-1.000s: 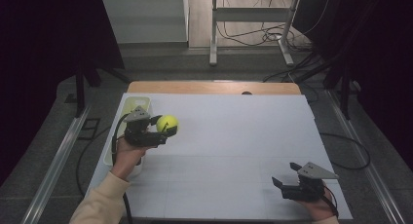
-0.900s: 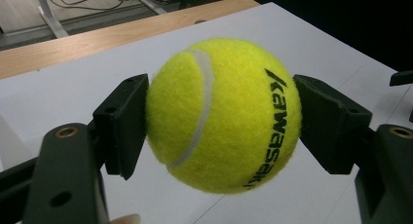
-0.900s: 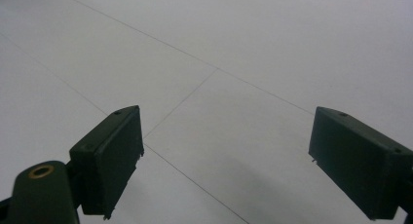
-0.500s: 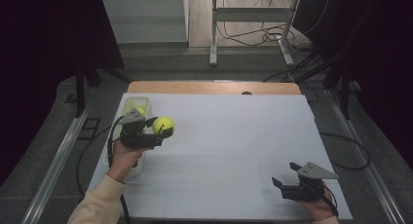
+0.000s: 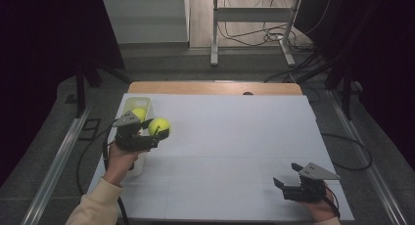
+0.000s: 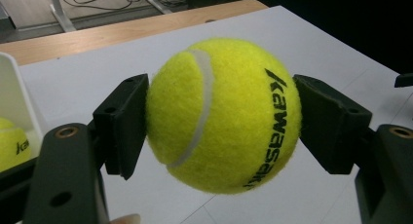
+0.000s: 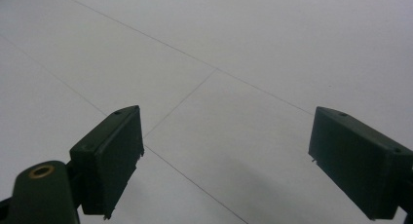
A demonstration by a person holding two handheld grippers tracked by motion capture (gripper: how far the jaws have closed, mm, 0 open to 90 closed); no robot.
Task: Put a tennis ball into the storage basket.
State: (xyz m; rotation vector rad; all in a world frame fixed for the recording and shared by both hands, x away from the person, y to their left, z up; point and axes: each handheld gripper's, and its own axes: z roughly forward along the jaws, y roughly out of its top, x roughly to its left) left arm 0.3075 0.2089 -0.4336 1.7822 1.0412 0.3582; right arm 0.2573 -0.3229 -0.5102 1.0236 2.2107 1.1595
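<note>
- While the person's left forearm, in a cream sleeve, comes up from the bottom left of the high view, the left hand holds the left tool above the left part of the white table, just beside the white bin.
- The left tool points toward the table's right and a little away from the person, lying roughly level, with its grey three-cornered plate on top and its cable trailing down by the wrist.
- Its jaws are clamped on a yellow tennis ball, one black pad pressed against each side, so the ball sits squarely between them, clear of the table.
- The ball is round and has no long axis; in the left gripper view its white seam curves down the left half, and the black lettering "Kawasaki" runs down the right half, next to the right-hand pad.
- A second tennis ball lies inside the white bin, behind the left tool; its edge also shows at the far left of the left gripper view.
- The right hand rests at the near right corner of the table, holding the right tool low over the surface and pointing toward the left.
- The right tool's jaws stand wide apart with nothing between them, just bare white table with thin seam lines.
</note>
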